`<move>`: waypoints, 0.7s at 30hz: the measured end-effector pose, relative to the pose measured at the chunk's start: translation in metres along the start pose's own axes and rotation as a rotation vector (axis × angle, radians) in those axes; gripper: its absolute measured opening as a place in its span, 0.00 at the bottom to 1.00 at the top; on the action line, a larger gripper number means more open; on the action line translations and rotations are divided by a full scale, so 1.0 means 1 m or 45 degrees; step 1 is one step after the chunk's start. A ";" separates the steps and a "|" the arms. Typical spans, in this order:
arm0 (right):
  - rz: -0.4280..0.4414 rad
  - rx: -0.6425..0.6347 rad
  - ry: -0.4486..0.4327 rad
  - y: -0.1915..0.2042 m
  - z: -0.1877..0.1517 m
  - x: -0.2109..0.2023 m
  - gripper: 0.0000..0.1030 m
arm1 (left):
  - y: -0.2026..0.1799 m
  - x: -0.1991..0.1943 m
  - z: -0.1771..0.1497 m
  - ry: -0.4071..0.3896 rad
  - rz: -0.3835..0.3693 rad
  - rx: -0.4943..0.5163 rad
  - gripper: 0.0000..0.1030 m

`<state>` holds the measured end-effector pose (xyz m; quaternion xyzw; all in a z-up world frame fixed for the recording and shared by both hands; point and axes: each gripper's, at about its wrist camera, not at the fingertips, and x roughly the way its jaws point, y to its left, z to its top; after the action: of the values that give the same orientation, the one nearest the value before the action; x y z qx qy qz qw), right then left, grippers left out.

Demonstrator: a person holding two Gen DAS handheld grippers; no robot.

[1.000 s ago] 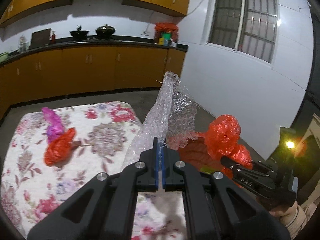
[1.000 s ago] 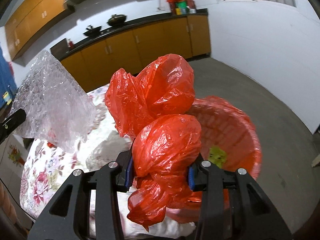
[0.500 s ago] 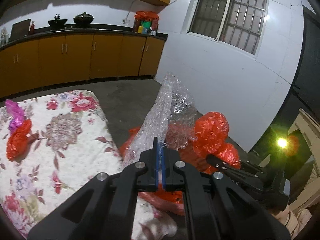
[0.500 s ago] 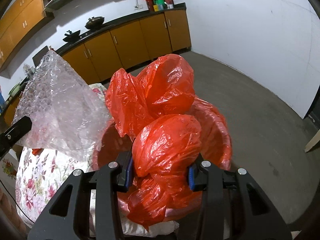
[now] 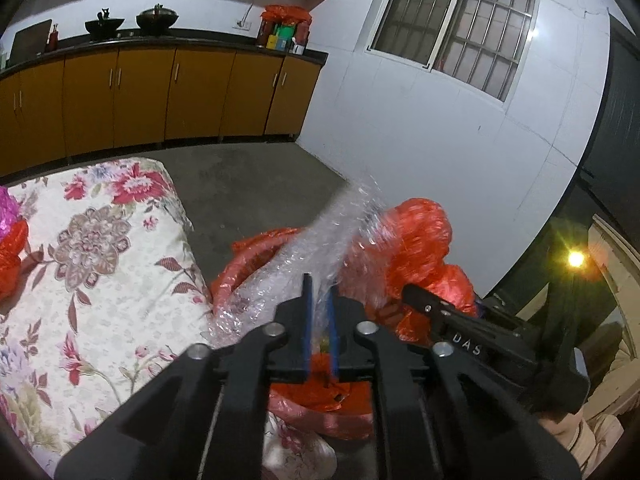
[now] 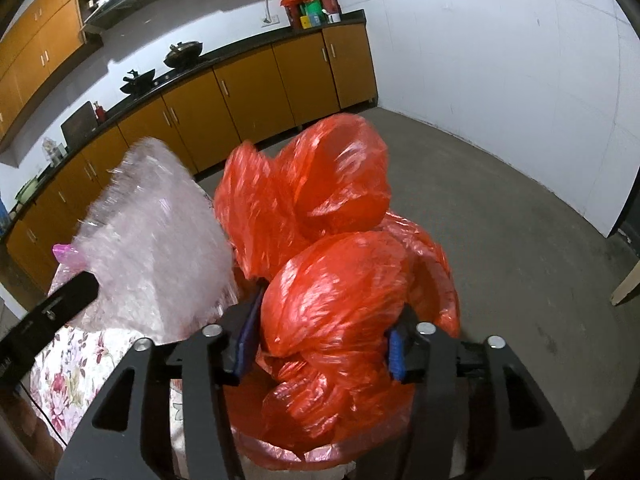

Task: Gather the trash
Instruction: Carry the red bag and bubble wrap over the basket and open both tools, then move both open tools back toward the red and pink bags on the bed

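Observation:
A red-lined bin (image 5: 248, 248) stands on the floor beside the table's edge. My left gripper (image 5: 319, 292) hovers over it with its jaws opening. A thin sheet of bubble wrap (image 5: 332, 232) stands blurred in the gap and leans right, and the pads are not pressing it. My right gripper (image 6: 326, 312) is over the same bin (image 6: 444, 280) with its jaws opening too. A bunched red plastic bag (image 6: 320, 220) sits loose between the pads, its top blurred. The bubble wrap (image 6: 160, 248) shows at left in the right wrist view.
A table with a floral cloth (image 5: 100, 260) lies to the left of the bin. A crumpled red bag (image 5: 10, 248) and a pink scrap (image 5: 8, 204) rest at its far left. Orange cabinets (image 5: 140, 92) line the back wall, with grey floor between.
Both grippers moved off the table to above the bin and dipped. The left jaws parted and the bubble wrap tipped over to the right. The right jaws widened around the red bag.

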<state>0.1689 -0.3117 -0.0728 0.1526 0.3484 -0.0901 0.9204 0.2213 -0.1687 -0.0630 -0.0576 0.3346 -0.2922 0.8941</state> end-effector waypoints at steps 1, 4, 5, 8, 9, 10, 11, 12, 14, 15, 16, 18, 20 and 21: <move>-0.002 -0.001 0.003 -0.001 -0.001 0.001 0.57 | 0.001 0.002 -0.001 0.004 0.001 -0.005 0.23; -0.007 -0.002 0.008 -0.003 -0.008 0.000 0.64 | 0.010 0.003 -0.005 0.015 0.019 -0.024 0.34; -0.011 -0.003 0.010 -0.005 -0.010 0.000 0.65 | 0.013 0.003 -0.006 0.017 0.025 -0.035 0.35; -0.022 0.007 0.019 -0.009 -0.012 -0.001 0.65 | 0.027 -0.003 -0.008 0.006 0.058 -0.067 0.41; -0.028 0.011 0.019 -0.010 -0.012 -0.002 0.65 | 0.030 -0.006 -0.008 -0.003 0.072 -0.073 0.43; -0.035 0.014 0.018 -0.012 -0.013 -0.004 0.65 | 0.033 -0.008 -0.008 -0.014 0.086 -0.081 0.45; -0.044 0.018 0.016 -0.014 -0.013 -0.005 0.65 | 0.036 -0.010 -0.008 -0.018 0.090 -0.089 0.46; -0.049 0.023 0.014 -0.015 -0.013 -0.006 0.65 | 0.039 -0.011 -0.007 -0.018 0.092 -0.101 0.46; -0.053 0.040 0.009 -0.019 -0.013 -0.009 0.65 | 0.038 -0.009 -0.006 -0.007 0.090 -0.101 0.46; -0.055 0.049 0.006 -0.020 -0.013 -0.011 0.65 | 0.035 -0.007 -0.005 -0.001 0.088 -0.094 0.44; -0.056 0.054 0.004 -0.020 -0.013 -0.012 0.65 | 0.030 -0.005 -0.005 0.002 0.079 -0.084 0.44; -0.063 0.054 0.001 -0.019 -0.012 -0.013 0.65 | 0.016 0.001 -0.002 0.011 0.056 -0.049 0.44; -0.071 0.052 0.001 -0.022 -0.012 -0.014 0.65 | 0.005 0.003 0.002 0.003 0.039 -0.017 0.44; -0.076 0.051 0.001 -0.022 -0.012 -0.015 0.65 | 0.002 0.004 0.004 -0.003 0.037 -0.009 0.46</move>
<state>0.1448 -0.3273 -0.0763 0.1604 0.3511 -0.1245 0.9140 0.2273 -0.1693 -0.0628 -0.0561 0.3355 -0.2778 0.8984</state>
